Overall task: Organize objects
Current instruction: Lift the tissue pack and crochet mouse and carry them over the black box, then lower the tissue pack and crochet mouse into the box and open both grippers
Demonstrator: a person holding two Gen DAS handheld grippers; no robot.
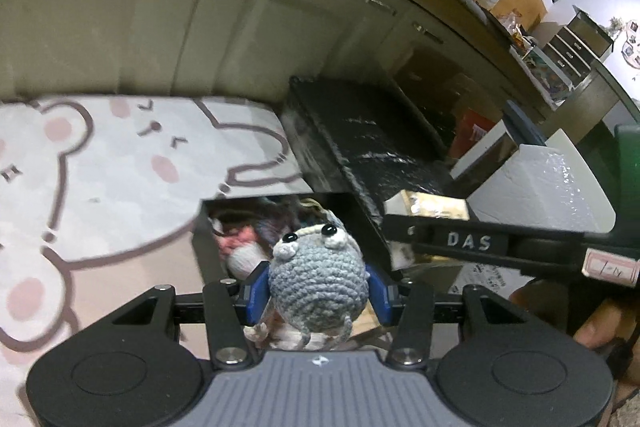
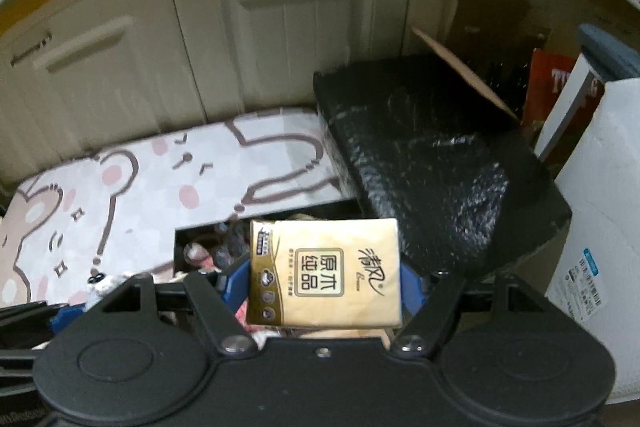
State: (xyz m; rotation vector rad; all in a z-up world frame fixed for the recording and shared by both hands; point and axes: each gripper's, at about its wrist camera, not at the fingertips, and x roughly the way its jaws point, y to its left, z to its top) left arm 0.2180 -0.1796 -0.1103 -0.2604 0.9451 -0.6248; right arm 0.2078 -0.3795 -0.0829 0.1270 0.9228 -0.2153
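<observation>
Clamped between the blue pads of the left gripper (image 1: pixel 318 293) sits a grey crochet toy (image 1: pixel 316 287) with black bead eyes, pressed on both sides and facing up and away from the camera. It hangs over an open black bin (image 1: pixel 208 251) that already holds soft toys, among them a pink-and-white one (image 1: pixel 240 251). Beyond the bin lies a mat (image 1: pixel 120 163) printed with cartoon bears, and to its right a long black box (image 1: pixel 360 147) with a glossy lid. The right gripper (image 2: pixel 324 287) grasps a gold tissue pack (image 2: pixel 324 273) across its width, also above the bin (image 2: pixel 180 247), with the same mat (image 2: pixel 160 179) and black box (image 2: pixel 432 163) behind. In the left view the right gripper (image 1: pixel 424 227) and its pack (image 1: pixel 432 207) show just beside the toy. Cream cupboard doors (image 2: pixel 280 39) stand behind everything, and a white carton (image 2: pixel 600 195) stands at the right.
</observation>
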